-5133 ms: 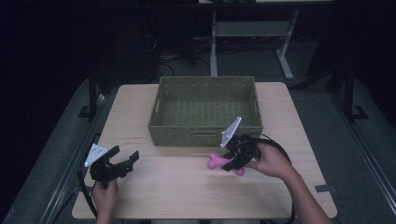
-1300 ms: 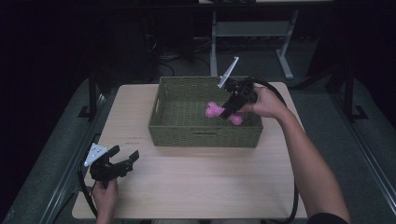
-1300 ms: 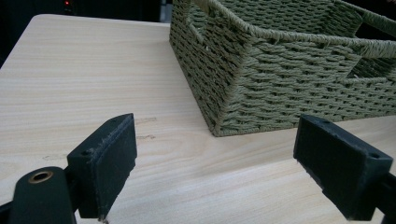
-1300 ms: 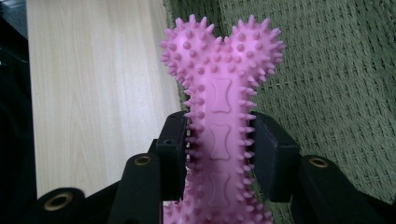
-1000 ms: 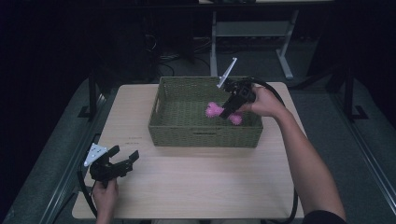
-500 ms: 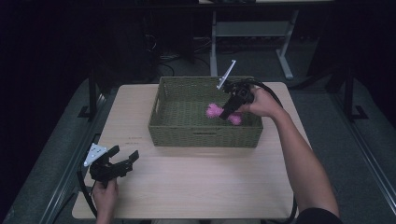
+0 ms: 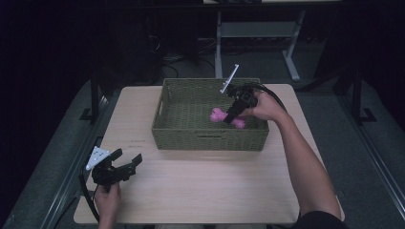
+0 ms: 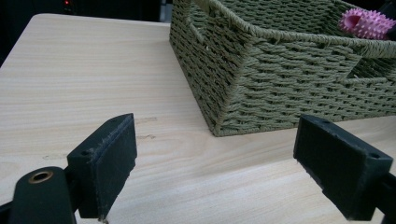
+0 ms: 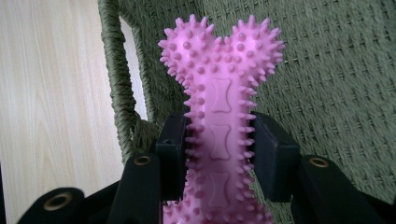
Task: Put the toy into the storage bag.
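Pink spiky rubber bone toy (image 9: 219,121) sits clamped mid-shaft in my right gripper (image 7: 235,110), lower than a sec ago, now inside the green woven basket (image 7: 208,139) w/ floor close below. Drop looks near. Left gripper (image 7: 125,168) idle, jaws wide, nothing between, on the light wood table (image 7: 205,191). Basket wall beside toy; nothing blocks.

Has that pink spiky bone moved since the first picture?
Yes. The pink bone lay on the table in front of the basket; now the right gripper holds it inside the basket.
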A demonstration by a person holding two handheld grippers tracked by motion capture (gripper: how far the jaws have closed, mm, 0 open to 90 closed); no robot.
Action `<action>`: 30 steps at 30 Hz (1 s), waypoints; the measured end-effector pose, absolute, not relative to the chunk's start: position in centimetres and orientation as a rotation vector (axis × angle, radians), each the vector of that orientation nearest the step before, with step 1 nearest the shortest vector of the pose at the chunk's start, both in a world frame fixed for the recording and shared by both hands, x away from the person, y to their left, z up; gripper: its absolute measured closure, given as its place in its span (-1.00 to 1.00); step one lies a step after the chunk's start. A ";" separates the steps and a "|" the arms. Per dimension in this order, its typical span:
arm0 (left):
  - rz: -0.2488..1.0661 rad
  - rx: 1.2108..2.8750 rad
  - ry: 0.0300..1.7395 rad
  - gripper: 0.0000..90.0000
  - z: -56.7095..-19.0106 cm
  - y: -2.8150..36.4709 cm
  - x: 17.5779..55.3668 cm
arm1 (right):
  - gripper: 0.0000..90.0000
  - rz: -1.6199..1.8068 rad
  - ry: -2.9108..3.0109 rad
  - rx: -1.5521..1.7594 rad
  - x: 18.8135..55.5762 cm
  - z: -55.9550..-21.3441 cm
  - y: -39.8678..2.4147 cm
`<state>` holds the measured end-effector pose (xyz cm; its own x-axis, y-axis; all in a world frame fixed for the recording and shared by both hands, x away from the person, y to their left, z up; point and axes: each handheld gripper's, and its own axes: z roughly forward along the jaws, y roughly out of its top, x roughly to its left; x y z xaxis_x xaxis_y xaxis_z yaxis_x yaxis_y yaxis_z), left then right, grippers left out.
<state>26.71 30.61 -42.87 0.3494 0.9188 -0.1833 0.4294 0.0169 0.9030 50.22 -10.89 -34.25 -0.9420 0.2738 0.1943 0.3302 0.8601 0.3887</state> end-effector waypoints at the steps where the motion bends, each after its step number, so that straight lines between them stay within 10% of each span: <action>1: 0.600 1.596 1.245 -0.72 -42.9 30.6 26.7 | 0.29 -0.636 -2.898 -0.480 50.2 -34.4 -10.8; 30: 0.597 1.597 1.242 -0.71 -42.9 30.6 26.7 | 0.29 -0.585 -2.885 -0.505 50.7 -36.8 -10.7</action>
